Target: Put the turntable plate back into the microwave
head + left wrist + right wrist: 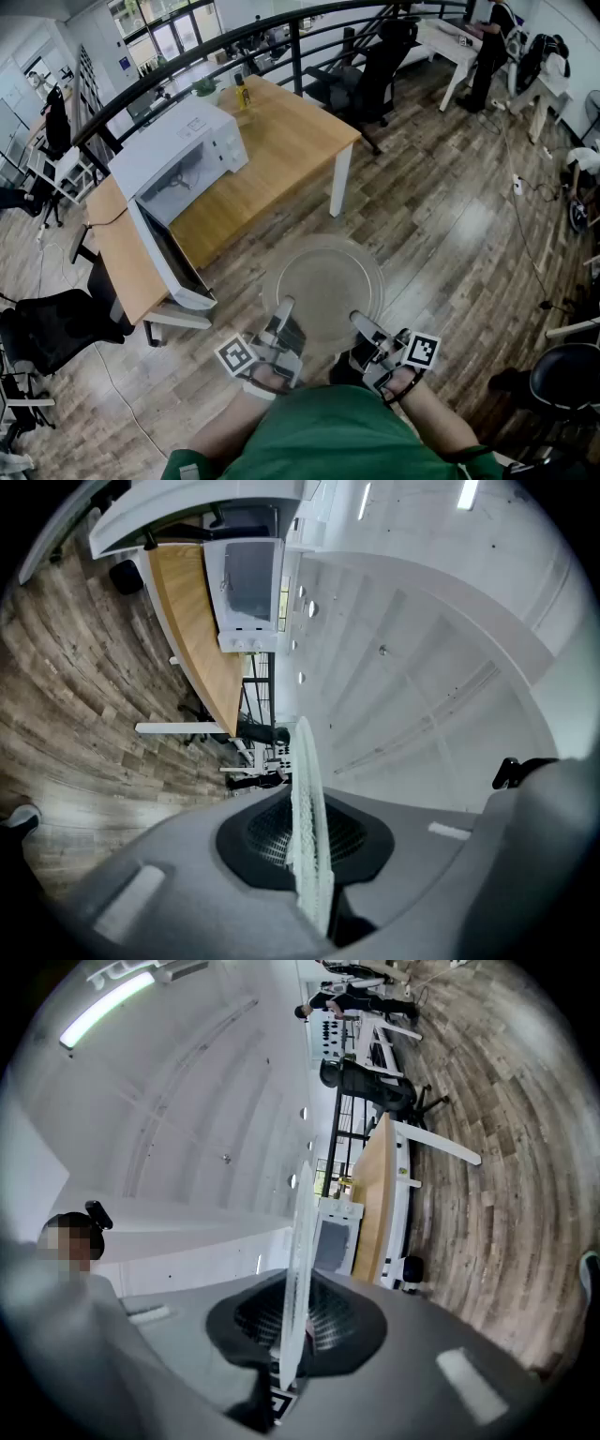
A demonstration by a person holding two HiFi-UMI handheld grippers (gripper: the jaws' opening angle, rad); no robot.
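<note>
The left gripper [283, 314] and right gripper [362, 325] each pinch the near rim of the turntable plate [323, 281], held level above the floor [450, 234], well apart from the microwave [187, 141] (door [167, 258] open), so next comes carrying it over, I reckon.

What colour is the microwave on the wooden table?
The microwave is white; the head view shows it best.

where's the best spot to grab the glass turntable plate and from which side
By its thin rim, from the person's side, one gripper each side of centre. The glass turntable plate is wide, flat and level, so only its edge fits between jaws; the left gripper and right gripper clamp it that way.
</note>
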